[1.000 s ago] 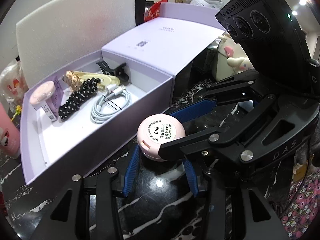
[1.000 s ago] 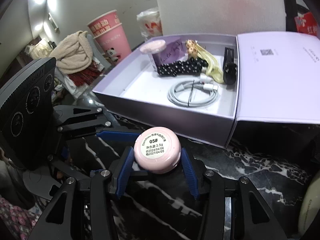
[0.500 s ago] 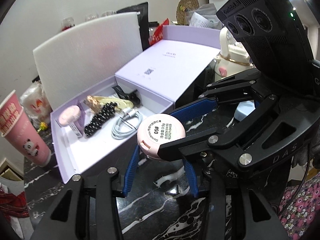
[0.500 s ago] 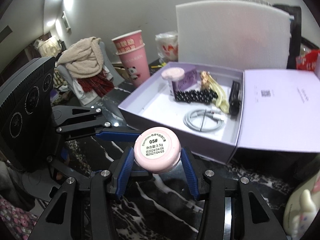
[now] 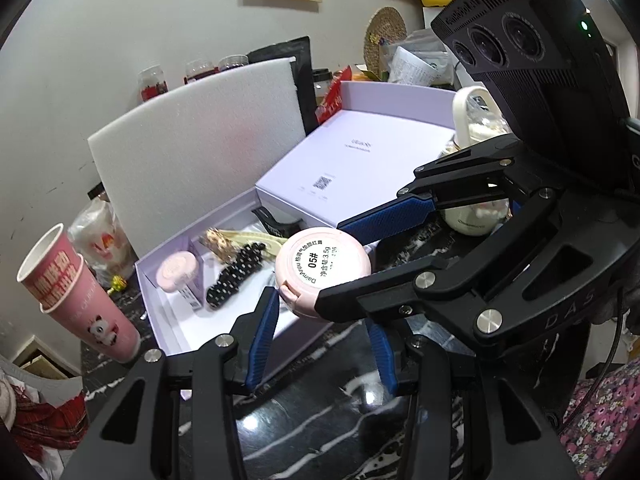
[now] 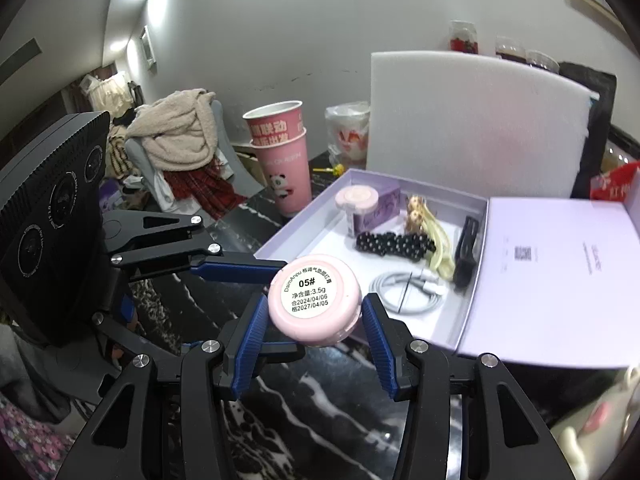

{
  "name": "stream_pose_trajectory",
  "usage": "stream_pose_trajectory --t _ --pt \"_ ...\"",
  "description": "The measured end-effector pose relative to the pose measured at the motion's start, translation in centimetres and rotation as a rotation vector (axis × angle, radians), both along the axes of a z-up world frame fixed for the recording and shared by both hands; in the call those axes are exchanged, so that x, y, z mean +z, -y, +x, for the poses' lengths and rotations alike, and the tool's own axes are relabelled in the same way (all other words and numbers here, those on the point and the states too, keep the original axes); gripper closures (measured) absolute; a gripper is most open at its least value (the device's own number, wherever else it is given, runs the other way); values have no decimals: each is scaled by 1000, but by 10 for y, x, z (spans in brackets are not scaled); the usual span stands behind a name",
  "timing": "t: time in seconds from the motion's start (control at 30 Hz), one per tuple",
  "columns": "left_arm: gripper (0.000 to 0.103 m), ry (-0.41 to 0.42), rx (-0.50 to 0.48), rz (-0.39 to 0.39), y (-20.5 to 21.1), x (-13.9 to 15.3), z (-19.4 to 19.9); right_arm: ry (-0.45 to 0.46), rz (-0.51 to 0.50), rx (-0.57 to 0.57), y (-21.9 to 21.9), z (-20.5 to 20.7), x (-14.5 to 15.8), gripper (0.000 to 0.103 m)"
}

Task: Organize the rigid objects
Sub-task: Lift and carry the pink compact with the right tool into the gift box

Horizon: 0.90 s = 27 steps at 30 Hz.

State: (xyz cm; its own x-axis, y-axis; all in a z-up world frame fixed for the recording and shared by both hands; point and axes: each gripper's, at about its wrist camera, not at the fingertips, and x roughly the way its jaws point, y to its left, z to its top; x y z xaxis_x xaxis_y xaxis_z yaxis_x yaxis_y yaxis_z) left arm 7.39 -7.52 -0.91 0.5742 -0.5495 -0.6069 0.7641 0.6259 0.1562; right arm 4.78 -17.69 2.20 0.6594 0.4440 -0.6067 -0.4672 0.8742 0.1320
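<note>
A: What is nearest to the cameras?

B: The pink compact [image 5: 320,264]. Both tools hold it at once. The left gripper [image 5: 320,312] and the right gripper [image 6: 314,308] close on its rim crosswise, each with a narrow gap that the case fills. It hangs in the air above the dark marble table [image 6: 320,408], just in front of the lavender box [image 6: 304,212].

A: So which step is this?

B: It looks like the carry. The compact is picked up but not yet placed. The next move probably calls for bringing it over the near wall and lowering it onto the bare floor at the left of the box. One gripper must let go first (two crossed grips leave little room inside).

A: And the count, going farther?

B: In the box there are:
- one coiled white cable [image 6: 404,286]
- one black beaded hair band [image 6: 394,244]
- one yellow hair clip [image 6: 434,248]
- one black clip [image 6: 466,248]
- one small purple carton [image 6: 380,210]
- one second pink compact [image 6: 357,197], on top of the carton

Beside the box lies one lid [image 6: 560,272]. Behind it stand two stacked pink cups [image 6: 280,160] and one white foam sheet [image 6: 472,120].
</note>
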Motion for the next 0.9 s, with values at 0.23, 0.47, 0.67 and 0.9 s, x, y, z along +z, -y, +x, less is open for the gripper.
stream_pose_trajectory --t 0.23,0.47,0.67,0.9 --pt "60 14 11 1 1 8 14 16 -15 10 0 14 12 55" --pt "60 3 13 11 4 8 31 5 -18 16 3 32 13 55" --pt "60 -17 18 17 6 4 48 -14 -21 17 6 50 9 55" --pt "60 -47 27 30 5 -3 64 -41 -20 27 4 69 -1 55"
